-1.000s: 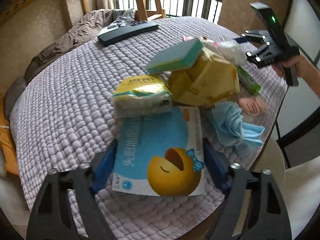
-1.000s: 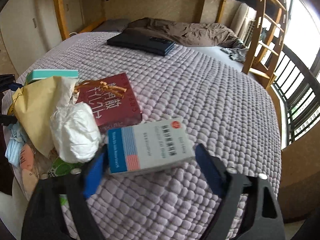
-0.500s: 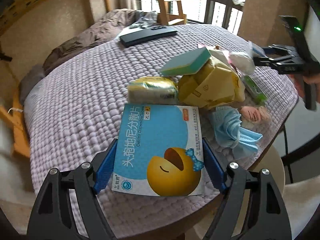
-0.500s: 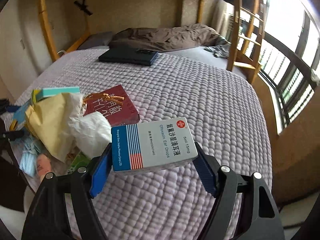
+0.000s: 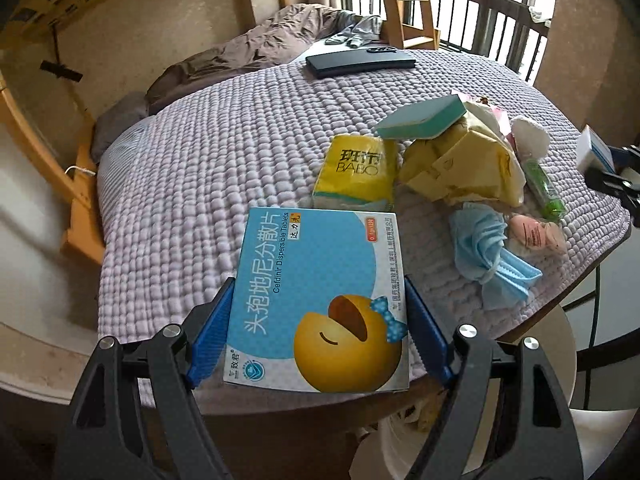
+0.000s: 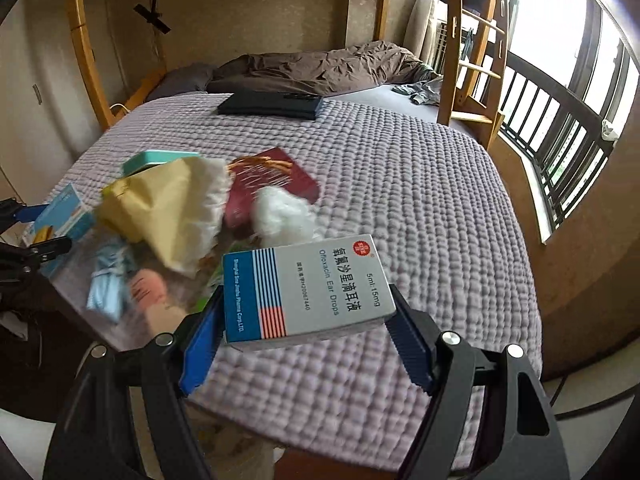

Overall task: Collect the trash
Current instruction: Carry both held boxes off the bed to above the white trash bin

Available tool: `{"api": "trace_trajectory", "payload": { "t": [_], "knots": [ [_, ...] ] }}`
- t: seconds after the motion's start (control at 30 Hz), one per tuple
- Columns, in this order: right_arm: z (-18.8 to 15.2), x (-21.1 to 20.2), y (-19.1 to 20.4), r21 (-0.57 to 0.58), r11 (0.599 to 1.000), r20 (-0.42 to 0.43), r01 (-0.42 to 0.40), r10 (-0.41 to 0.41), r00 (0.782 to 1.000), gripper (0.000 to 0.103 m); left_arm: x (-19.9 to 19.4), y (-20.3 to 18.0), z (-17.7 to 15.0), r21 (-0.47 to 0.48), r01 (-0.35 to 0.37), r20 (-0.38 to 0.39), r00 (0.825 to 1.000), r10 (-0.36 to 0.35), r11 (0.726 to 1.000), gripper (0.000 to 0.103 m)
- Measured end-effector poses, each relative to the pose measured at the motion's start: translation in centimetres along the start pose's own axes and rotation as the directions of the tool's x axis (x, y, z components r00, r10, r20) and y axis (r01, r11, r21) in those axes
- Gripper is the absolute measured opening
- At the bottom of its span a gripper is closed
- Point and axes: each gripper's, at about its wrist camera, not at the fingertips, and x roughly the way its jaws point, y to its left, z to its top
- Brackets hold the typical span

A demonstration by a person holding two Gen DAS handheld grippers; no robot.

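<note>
While clamped: tablet box [image 5: 316, 300] between tool [image 5: 318, 332] pads

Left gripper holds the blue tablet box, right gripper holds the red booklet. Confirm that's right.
Not quite. The left gripper does hold the blue tablet box, but the right gripper holds the ear drops box, as the right wrist view shows. The red booklet lies on the table.

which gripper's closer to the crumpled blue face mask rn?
Left. The left gripper, clamped on the Cefdinir tablet box, sits just beside the blue face mask. The right gripper, holding the ear drops box, is farther, beyond the pink packet.
</note>
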Motion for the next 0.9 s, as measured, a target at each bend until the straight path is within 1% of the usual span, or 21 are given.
{"api": "trace_trajectory", "payload": {
  "t": [0.13,0.3,0.6,0.7,0.9],
  "knots": [
    [-0.6,-1.0,1.6,0.0,1.0,0.007,-0.024,0.024,1.0,0.075,-0.7,-0.3,-0.2,-0.024,-0.004,0.002,1.0,0.004,1.0,0.081],
    [-1.0,-2.0,3.8,-0.019,0.998,0.016,-0.06,0.06,0.998,0.075,-1.6,-1.1,-0.9,-0.025,-0.01,0.003,1.0,0.01,1.0,0.081],
    [-2.3,-3.0,7.1,-0.043,0.994,-0.003,-0.105,0.105,0.994,0.075,-2.7,-2.7,-2.2,0.015,-0.008,-0.003,1.0,0.008,1.0,0.081],
    [-3.0,-3.2,7.8,-0.039,0.992,-0.011,-0.12,0.12,0.993,0.075,-3.1,-3.3,-2.5,0.028,-0.009,0.0,1.0,0.009,1.0,0.081],
    [-4.1,-3.7,8.7,-0.037,0.989,-0.027,-0.142,0.141,0.99,0.075,-3.8,-4.1,-3.0,0.039,0.01,0.006,1.0,-0.011,0.999,0.081]
  ]
}}
